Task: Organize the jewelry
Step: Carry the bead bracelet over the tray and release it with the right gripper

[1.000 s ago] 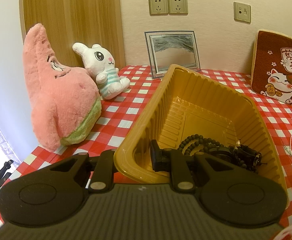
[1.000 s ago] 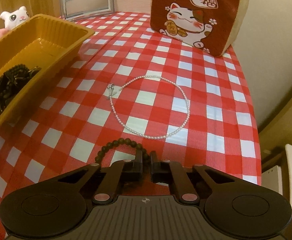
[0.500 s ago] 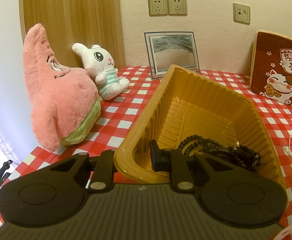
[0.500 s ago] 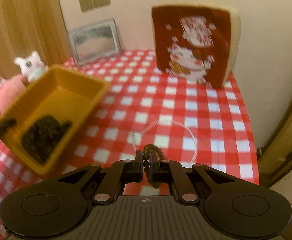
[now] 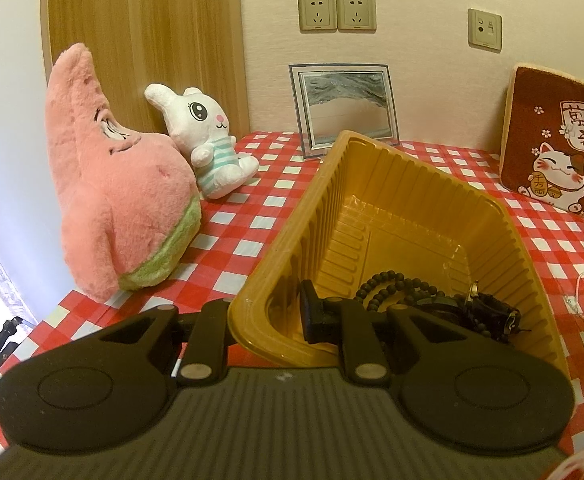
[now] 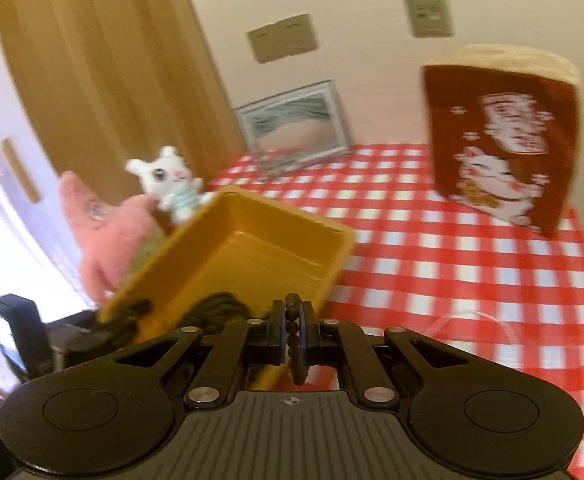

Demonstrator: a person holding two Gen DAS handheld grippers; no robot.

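My left gripper (image 5: 266, 320) is shut on the near rim of the yellow plastic tray (image 5: 371, 184), one finger inside and one outside. Dark bead bracelets (image 5: 431, 304) lie in the tray's near end. My right gripper (image 6: 291, 328) is shut on a dark bead bracelet (image 6: 293, 344) and holds it in the air just beside the tray (image 6: 252, 248). A white pearl necklace (image 6: 475, 320) lies on the red checked cloth to the right; its edge also shows in the left wrist view (image 5: 583, 304).
A pink star plush (image 5: 112, 184) and a white rabbit plush (image 5: 204, 144) stand left of the tray. A framed picture (image 5: 343, 108) leans on the back wall. A red lucky-cat cushion (image 5: 555, 152) stands at the back right.
My right gripper has lifted the dark bead bracelet off the cloth and swung left toward the tray. The left gripper and tray have stayed put.
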